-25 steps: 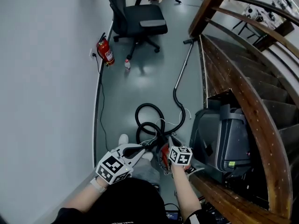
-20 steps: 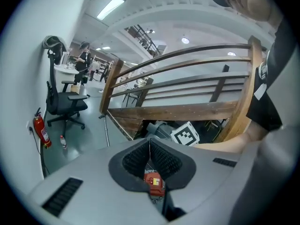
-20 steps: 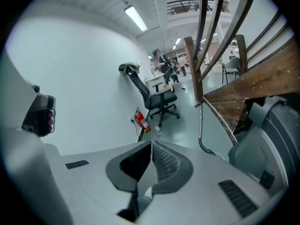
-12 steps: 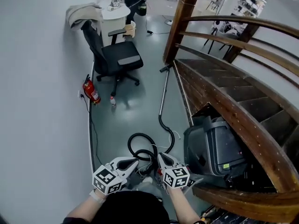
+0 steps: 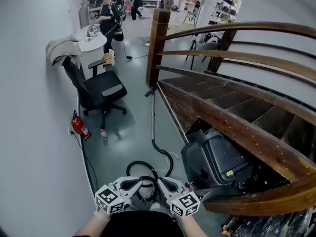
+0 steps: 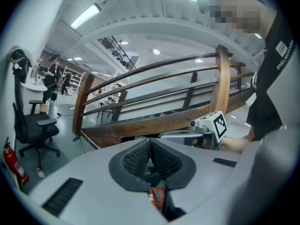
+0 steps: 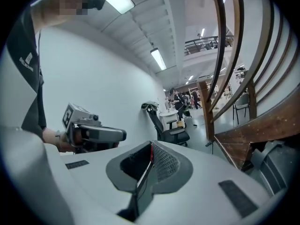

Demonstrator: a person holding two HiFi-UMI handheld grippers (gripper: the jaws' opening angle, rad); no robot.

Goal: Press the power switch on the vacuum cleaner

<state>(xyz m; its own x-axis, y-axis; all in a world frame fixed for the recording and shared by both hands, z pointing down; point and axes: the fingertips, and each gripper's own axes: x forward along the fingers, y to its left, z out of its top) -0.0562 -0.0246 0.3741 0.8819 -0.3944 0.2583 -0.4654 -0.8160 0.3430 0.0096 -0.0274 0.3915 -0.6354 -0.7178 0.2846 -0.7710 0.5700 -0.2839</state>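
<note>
The vacuum cleaner shows in the head view as a black hose (image 5: pixel 146 168) looped on the floor and a thin wand (image 5: pixel 152 113) running toward the stair post. Its body is hidden behind my grippers. The left gripper (image 5: pixel 140 182) and right gripper (image 5: pixel 161 181) hang side by side at the bottom edge, above the hose loop. Both are shut with nothing between the pads. In the left gripper view the left gripper (image 6: pixel 150 143) points at the stairs and a scrap of red (image 6: pixel 157 196) shows below its pads. In the right gripper view the right gripper (image 7: pixel 151 147) points toward the office chair.
A wooden staircase (image 5: pixel 232 112) rises on the right, with a dark grey case (image 5: pixel 216 163) tucked under it. A black office chair (image 5: pixel 101 90), a red fire extinguisher (image 5: pixel 80 127) and a small bottle (image 5: pixel 104 133) stand along the left wall. A round white table (image 5: pixel 93 36) and people are far back.
The head view has tilted up, showing more of the room. Both grippers have come closer together and sit lower in the picture. The vacuum's red body no longer shows.
</note>
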